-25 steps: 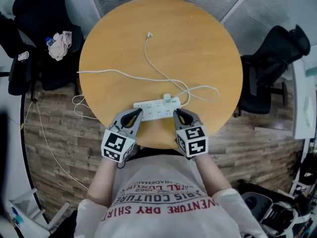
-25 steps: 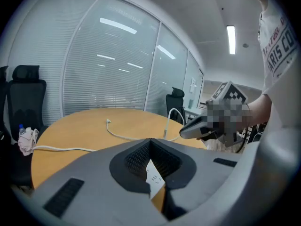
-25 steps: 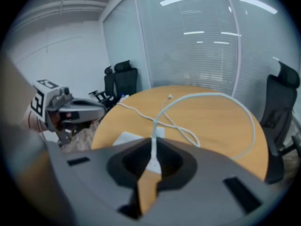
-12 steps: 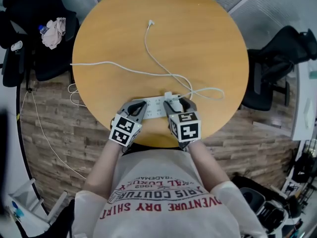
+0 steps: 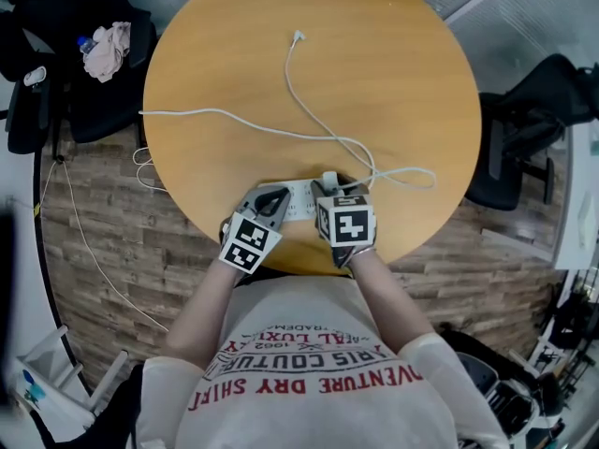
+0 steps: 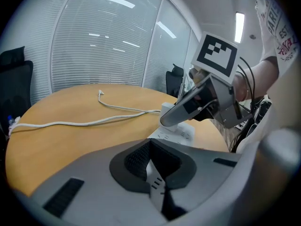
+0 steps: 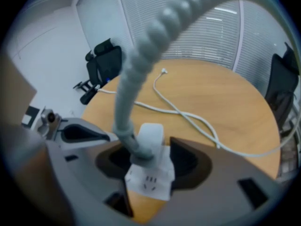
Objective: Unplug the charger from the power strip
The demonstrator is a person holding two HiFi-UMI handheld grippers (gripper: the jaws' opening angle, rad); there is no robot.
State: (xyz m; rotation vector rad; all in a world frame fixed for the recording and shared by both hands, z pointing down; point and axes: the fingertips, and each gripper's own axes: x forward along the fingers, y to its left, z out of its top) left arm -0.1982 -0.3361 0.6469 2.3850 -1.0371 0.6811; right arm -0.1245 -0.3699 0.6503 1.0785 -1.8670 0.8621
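A white power strip [image 5: 299,196] lies near the front edge of the round wooden table [image 5: 393,73]. A white charger [image 5: 329,179] is plugged into its right part, and its thin cable [image 5: 309,138] runs off across the table. My right gripper [image 5: 335,193] has just opened. In the right gripper view its jaws stand one on each side of the charger [image 7: 151,134], apart from it, over the strip [image 7: 153,179]. A pale ribbed cable [image 7: 141,55] rises from the charger. My left gripper [image 6: 150,145] is shut and empty, tips down on the strip's [image 6: 181,132] left part.
The strip's own cord [image 5: 206,115] trails off the table's left edge to the wooden floor. Black chairs stand at the left [image 5: 56,82], one with a crumpled cloth [image 5: 105,50] on it, and at the right [image 5: 533,129]. The person's body is close behind the table's near edge.
Both grippers have come down and forward onto the power strip. The right gripper's jaws, shut a second ago, now stand wide around the charger. The left stays shut.
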